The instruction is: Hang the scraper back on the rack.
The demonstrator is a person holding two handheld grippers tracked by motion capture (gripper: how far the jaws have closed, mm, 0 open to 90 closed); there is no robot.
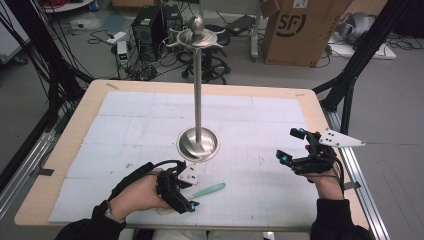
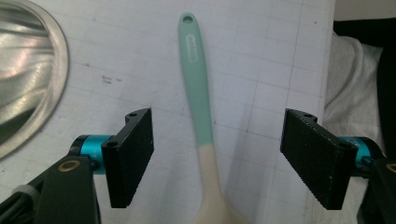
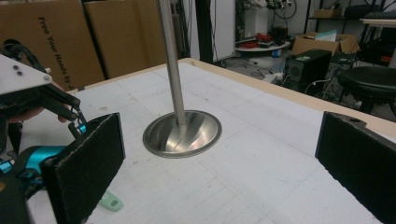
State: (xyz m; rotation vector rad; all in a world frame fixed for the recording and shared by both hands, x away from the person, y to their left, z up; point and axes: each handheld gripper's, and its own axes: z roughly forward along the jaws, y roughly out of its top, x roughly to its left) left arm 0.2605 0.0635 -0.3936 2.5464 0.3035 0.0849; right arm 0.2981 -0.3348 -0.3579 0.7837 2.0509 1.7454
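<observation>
A spatula (image 2: 196, 84) with a mint-green handle and a cream head lies flat on the white mat; its handle (image 1: 210, 190) points right in the high view. My left gripper (image 1: 187, 192) hovers over its head end near the table's front. In the left gripper view, my left gripper (image 2: 219, 154) stands open, its pads (image 2: 133, 154) either side of the spatula and apart from it. My right gripper (image 1: 291, 145) is held open above the mat at the right with nothing between its pads (image 3: 88, 168). The handle's end (image 3: 109, 203) peeks out beside the right gripper's pad.
A tall metal stand (image 1: 198, 85) with a round dished base (image 1: 199, 143) rises mid-table, just beyond my left hand; its base (image 2: 23, 70) lies close to the left jaw. Cardboard boxes (image 1: 300, 30), computer towers (image 1: 150, 25), a stool and cables crowd the floor behind.
</observation>
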